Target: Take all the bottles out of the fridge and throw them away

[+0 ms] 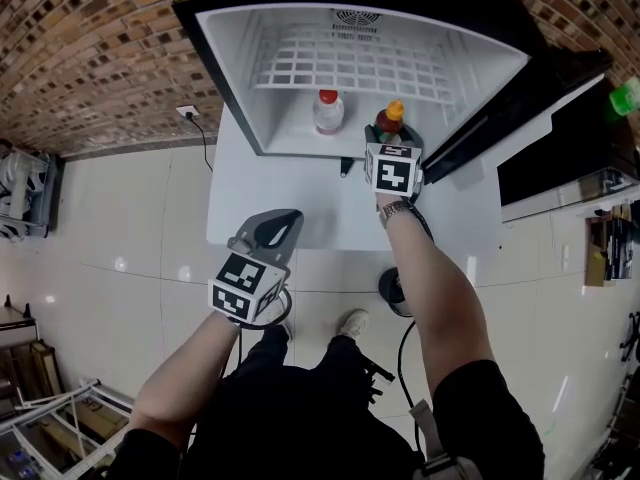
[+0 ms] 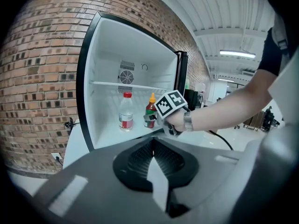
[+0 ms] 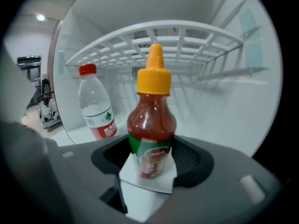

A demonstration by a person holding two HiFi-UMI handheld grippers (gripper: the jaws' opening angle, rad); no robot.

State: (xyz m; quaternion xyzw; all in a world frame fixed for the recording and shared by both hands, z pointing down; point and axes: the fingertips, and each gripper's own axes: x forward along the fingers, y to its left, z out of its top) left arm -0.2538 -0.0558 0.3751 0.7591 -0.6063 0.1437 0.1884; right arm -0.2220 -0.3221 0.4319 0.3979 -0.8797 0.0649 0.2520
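Nearest the camera, the person's left arm held the left claw low over the floor in front of the white counter. Its jaws were pressed together with nothing between them. Beyond it, the right arm reached into the open fridge, which stood on that counter. The right claw was spread wide around the foot of a small chilli sauce bottle. The bottle stood upright on the fridge floor between the jaws. A dark gap showed on each side, so the pads did not appear to press on it yet. The bottle had a pointed orange cap and a green label and looked nearly full of red sauce, so it was probably weighty for its size. Its wall looked smooth and stiff, and whether it was glass or plastic could not be told. The best hold was judged to be across the wide labelled belly, because the narrow neck and tapered cap could slip out. Just beside it, to its left and a little deeper in, stood a clear water bottle with a red cap and a red label. It was likely thin, light plastic that would dent if squeezed hard. Above both ran a white wire shelf, and the white back wall lay behind.
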